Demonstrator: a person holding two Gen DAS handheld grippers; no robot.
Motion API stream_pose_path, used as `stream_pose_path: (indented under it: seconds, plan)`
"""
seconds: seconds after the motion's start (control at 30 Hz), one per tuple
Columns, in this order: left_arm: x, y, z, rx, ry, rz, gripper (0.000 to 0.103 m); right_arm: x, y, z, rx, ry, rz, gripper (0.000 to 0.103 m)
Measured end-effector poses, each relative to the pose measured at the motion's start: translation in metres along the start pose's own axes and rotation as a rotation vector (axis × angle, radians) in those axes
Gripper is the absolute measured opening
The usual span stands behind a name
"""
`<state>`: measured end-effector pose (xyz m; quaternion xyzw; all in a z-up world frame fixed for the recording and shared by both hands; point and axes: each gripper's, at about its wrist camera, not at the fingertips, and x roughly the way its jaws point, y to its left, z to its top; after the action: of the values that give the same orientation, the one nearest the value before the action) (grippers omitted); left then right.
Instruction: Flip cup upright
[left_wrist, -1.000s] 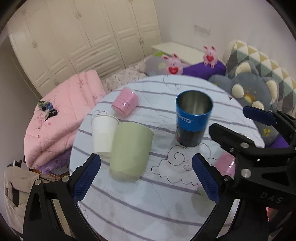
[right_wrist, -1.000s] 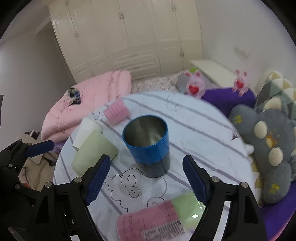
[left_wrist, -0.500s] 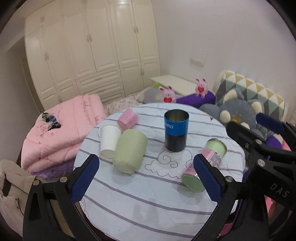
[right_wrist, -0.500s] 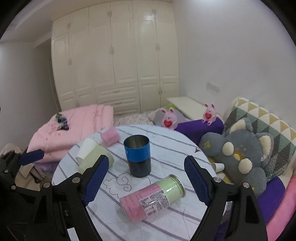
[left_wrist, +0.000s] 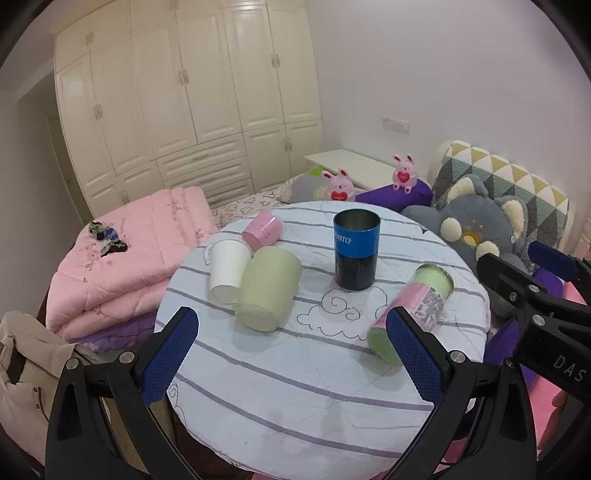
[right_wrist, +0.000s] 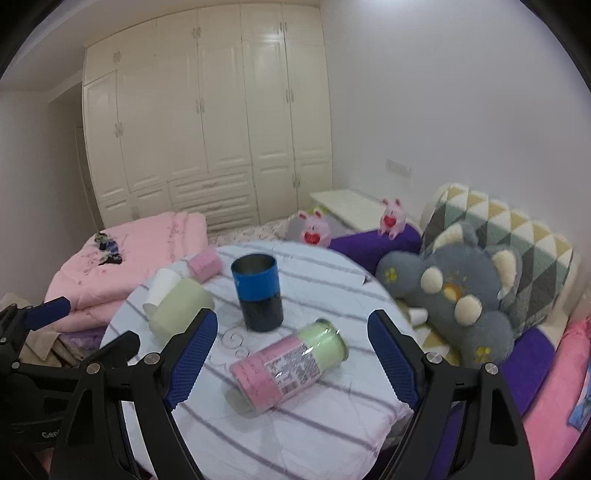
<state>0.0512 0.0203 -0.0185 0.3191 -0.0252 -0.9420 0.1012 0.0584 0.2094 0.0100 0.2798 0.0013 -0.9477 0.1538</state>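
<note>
A blue and black metal cup (left_wrist: 356, 249) stands upright, mouth up, near the middle of the round table (left_wrist: 295, 387); it also shows in the right wrist view (right_wrist: 258, 291). A pink and green cup (left_wrist: 412, 308) lies on its side to its right, also in the right wrist view (right_wrist: 290, 363). A green cup (left_wrist: 267, 293), a white cup (left_wrist: 228, 270) and a small pink cup (left_wrist: 263, 230) lie on their sides at the left. My left gripper (left_wrist: 291, 356) is open and empty, held back above the near table edge. My right gripper (right_wrist: 291, 356) is open and empty above the lying pink and green cup.
The table has a white cloth with purple stripes. A folded pink quilt (left_wrist: 125, 258) lies to the left. A grey plush toy (left_wrist: 476, 229) and cushions sit to the right. White wardrobes (left_wrist: 192, 103) stand behind.
Both grippers have pulled back and up from the table. The upright blue cup, close between the right fingers a second ago, now stands free and farther away.
</note>
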Motion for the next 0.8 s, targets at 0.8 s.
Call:
stream_pose_path:
  seconds: [0.8]
  plan:
    - [0.008,0.007,0.004,-0.06,-0.023,-0.022,0.103,0.003,0.004,-0.011,-0.037,0.015,-0.013,0.085]
